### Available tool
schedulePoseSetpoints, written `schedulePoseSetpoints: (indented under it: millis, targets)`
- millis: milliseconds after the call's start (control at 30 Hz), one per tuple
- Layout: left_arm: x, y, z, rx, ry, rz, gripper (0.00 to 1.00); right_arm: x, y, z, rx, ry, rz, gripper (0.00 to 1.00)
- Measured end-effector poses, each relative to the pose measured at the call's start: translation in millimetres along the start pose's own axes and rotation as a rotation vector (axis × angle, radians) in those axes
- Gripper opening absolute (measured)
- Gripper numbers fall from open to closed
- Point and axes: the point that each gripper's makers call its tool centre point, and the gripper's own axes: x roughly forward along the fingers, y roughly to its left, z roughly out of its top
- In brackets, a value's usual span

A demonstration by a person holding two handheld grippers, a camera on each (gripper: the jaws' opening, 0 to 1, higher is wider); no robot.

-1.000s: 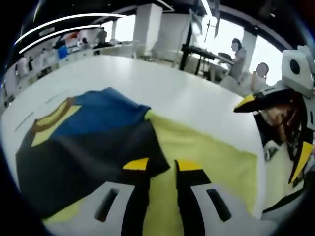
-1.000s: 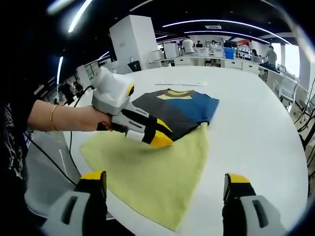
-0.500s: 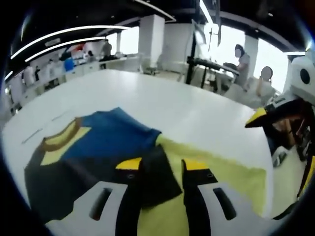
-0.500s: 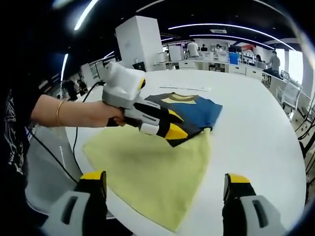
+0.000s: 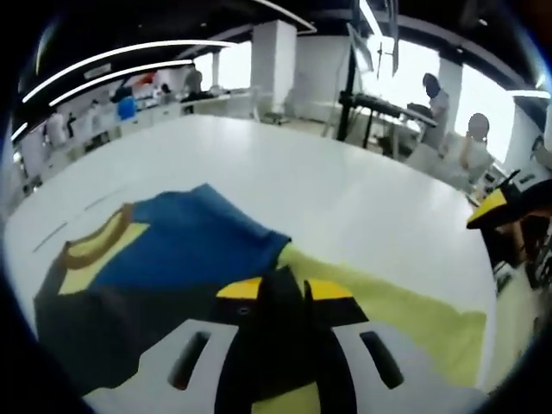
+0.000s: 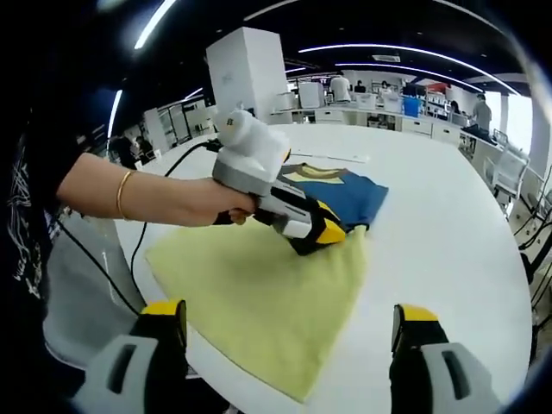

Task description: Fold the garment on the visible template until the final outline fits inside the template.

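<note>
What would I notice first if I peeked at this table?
A big pale yellow cloth template spreads over the round white table. At its far edge, the left gripper is pinching the dark hem of a blue, charcoal and yellow shirt. The right gripper hovers open, nearer you.

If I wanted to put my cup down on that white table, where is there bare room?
Bare tabletop lies beyond the blue and dark shirt toward the far rim of the round white table, and right of the yellow-green cloth. It is crowded where the left gripper pinches the shirt's dark edge, by the person's hand.
</note>
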Motion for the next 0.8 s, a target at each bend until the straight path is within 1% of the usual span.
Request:
schedulePoseSetpoints:
  millis: [33, 67, 133, 233, 267, 300, 333, 433, 500, 600, 733, 800]
  targets:
    - [0.7, -1.5, -1.1, -0.049, 0.004, -0.005, 0.13, 0.0, -0.1, -0.2, 0.002, 0.003, -0.001, 1.0]
    - [2.7, 1.5, 1.3, -0.033, -0.006, 0.0, 0.13, 0.1, -0.2, -0.7, 0.003, 0.004, -0.002, 1.0]
    - [4.2, 6.1, 2.6, -0.017, -0.001, 0.021, 0.08, 0.7, -1.8, -2.4, 0.009, 0.006, -0.006, 1.0]
    - [5.5, 8.6, 3.7, -0.022, 0.006, 0.03, 0.0, 1.5, -2.8, -1.1, 0.011, 0.004, -0.011, 0.99]
    - [5.5, 10.9, 3.5, -0.026, 0.005, 0.029, 0.0, 1.9, -2.9, -0.7, 0.013, 0.003, -0.011, 0.99]
    - [5.9, 11.0, 3.3, -0.057, 0.003, 0.019, 0.0, 2.5, -2.6, 0.2, 0.014, 0.001, -0.011, 1.0]
    - [5.2, 14.6, 2.2, -0.062, 0.002, 0.018, 0.0, 3.4, -2.0, 0.6, 0.015, 0.001, -0.01, 0.99]
    - [1.8, 11.8, 3.2, -0.079, -0.005, 0.014, 0.0, 4.6, -2.4, 0.3, 0.015, 0.001, -0.01, 0.99]
    - [0.7, 11.3, 9.8, -0.076, -0.027, 0.015, 0.0, 4.9, -2.8, 0.6, 0.018, -0.002, -0.01, 0.99]
    - [-2.6, 8.3, 19.6, -0.071, -0.045, 0.018, 0.0, 5.2, -2.7, 0.7, 0.016, 0.0, -0.01, 0.99]
    - [0.1, 9.7, 28.1, -0.075, -0.068, 0.018, 0.0, 6.1, -2.4, 0.1, 0.017, 0.003, -0.008, 0.99]
    - [1.4, 11.1, 34.9, -0.08, -0.082, 0.017, 0.0, 6.0, -1.9, 1.4, 0.02, -0.002, -0.009, 0.99]
